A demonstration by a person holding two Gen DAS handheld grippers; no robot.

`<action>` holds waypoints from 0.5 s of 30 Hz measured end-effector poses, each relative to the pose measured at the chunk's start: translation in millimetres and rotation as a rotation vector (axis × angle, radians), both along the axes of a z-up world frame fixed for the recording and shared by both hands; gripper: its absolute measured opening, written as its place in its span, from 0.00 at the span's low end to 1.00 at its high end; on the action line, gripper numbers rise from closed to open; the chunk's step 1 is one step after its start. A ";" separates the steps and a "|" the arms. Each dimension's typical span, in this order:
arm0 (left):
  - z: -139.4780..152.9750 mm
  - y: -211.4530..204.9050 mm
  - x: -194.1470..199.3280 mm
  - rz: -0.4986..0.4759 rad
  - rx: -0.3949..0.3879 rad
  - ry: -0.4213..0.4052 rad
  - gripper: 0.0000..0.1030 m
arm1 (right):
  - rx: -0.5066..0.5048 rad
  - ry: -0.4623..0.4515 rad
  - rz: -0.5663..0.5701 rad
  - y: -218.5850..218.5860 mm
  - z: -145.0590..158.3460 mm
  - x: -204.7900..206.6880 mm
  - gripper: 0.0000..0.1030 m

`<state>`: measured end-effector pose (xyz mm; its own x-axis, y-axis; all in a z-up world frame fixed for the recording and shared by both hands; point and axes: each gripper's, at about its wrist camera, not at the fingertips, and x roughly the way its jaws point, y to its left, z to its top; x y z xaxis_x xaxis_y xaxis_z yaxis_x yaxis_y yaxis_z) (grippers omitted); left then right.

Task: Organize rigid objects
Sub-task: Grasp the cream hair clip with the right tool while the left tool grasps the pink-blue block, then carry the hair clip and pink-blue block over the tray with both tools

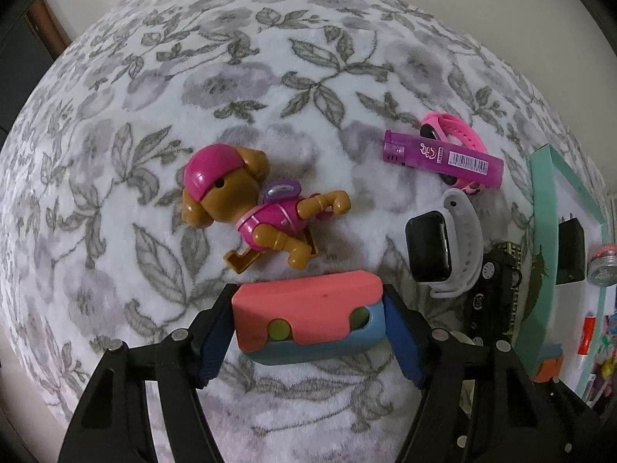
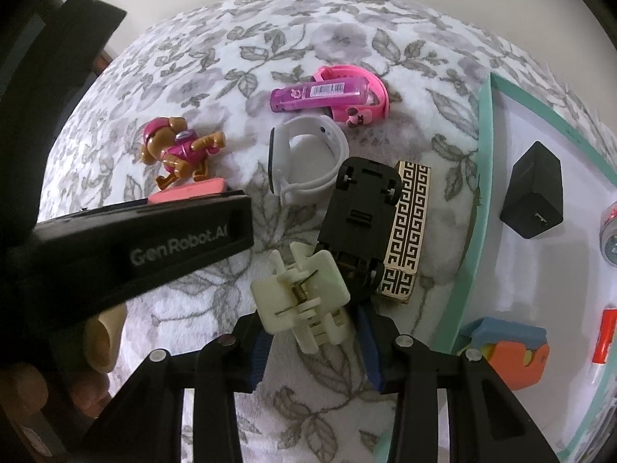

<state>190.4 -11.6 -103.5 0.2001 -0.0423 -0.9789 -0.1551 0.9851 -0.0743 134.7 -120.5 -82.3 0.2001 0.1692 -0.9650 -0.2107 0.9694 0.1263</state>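
Note:
My left gripper (image 1: 306, 320) is shut on a pink and blue block (image 1: 308, 318), just above the floral blanket. A brown toy dog in pink (image 1: 254, 208) lies right beyond it. A white smartwatch (image 1: 447, 247), a purple lighter (image 1: 443, 154) and a pink band (image 1: 455, 131) lie to the right. My right gripper (image 2: 314, 332) is shut on a cream hair claw clip (image 2: 304, 301). A black toy car (image 2: 358, 204) lies upside down beyond it, beside a patterned box (image 2: 408, 223). The left gripper's body (image 2: 135, 247) fills the left of the right wrist view.
A teal-edged white tray (image 2: 486, 177) lies at the right with a black charger (image 2: 534, 200), an orange and blue block (image 2: 509, 355), a small jar (image 2: 611, 231) and a red item (image 2: 605, 335). The blanket's far edge meets a pale wall.

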 end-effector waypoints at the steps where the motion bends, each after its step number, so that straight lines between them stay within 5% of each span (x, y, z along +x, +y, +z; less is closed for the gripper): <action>1: -0.7 3.3 1.2 0.005 -0.007 0.004 0.71 | 0.005 0.000 0.002 -0.7 0.5 -0.4 0.40; 15: 44.2 33.4 -3.3 0.030 -0.088 -0.085 0.71 | 0.080 -0.116 -0.013 -11.0 48.9 -3.8 0.34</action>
<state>187.1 21.8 -59.2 0.2846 -0.1202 -0.9511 -0.1735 0.9693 -0.1744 130.9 -131.5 -33.4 0.3123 0.2413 -0.9188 -0.2160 0.9599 0.1786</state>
